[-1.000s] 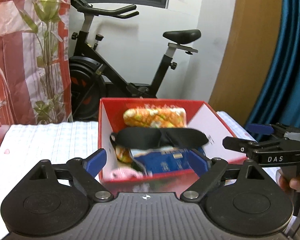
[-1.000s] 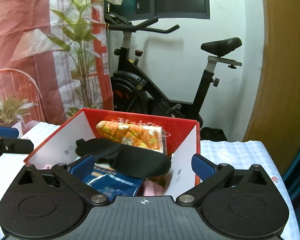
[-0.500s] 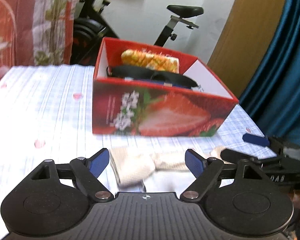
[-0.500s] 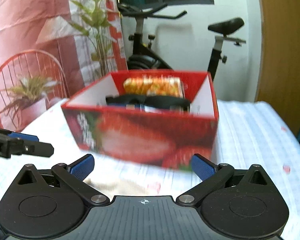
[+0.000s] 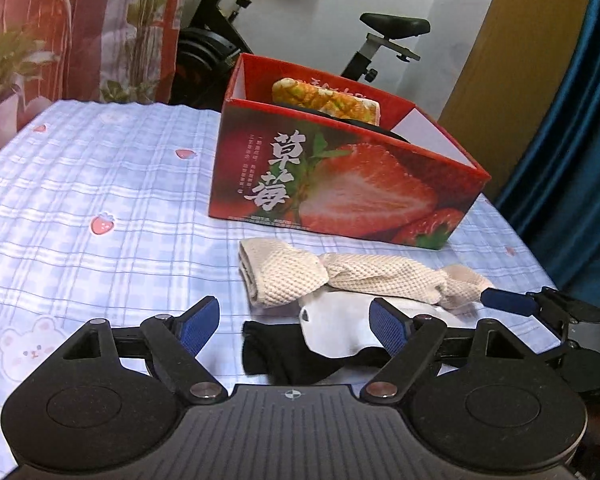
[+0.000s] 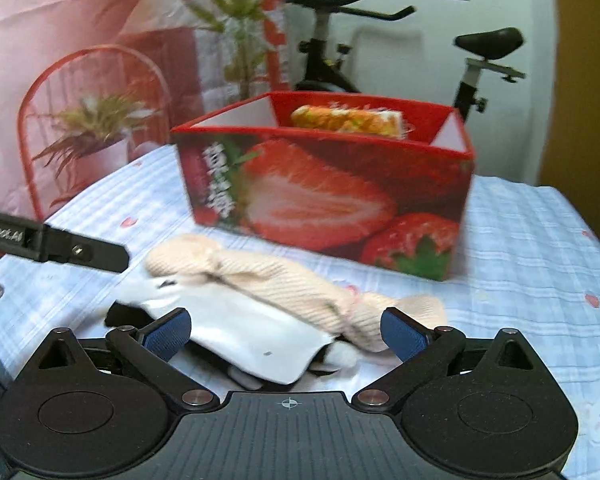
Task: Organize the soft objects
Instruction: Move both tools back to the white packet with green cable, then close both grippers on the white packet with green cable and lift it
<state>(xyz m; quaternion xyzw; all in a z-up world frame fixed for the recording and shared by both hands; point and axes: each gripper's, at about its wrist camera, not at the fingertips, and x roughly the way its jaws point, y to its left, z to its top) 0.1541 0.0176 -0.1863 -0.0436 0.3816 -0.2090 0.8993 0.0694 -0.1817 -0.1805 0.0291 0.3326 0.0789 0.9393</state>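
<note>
A beige knitted cloth (image 5: 340,276) (image 6: 268,280) lies twisted on the checked tablecloth in front of the red strawberry box (image 5: 340,184) (image 6: 324,200). A white soft piece (image 5: 336,328) (image 6: 240,328) and a black one (image 5: 276,352) lie under it, nearer to me. My left gripper (image 5: 294,326) is open and empty, low over the white and black pieces. My right gripper (image 6: 286,330) is open and empty, with the white piece between its fingers. The box holds an orange-patterned pack (image 5: 324,98) (image 6: 348,120).
The table wears a blue checked cloth (image 5: 100,184) with strawberry prints. An exercise bike (image 5: 380,40) stands behind the box. A red wire chair with a plant (image 6: 92,128) stands at the left. A blue curtain (image 5: 572,140) hangs at the right.
Both grippers have pulled back from above the box and dropped low to the table in front of it. The cloth pile has come into view between their fingers.
</note>
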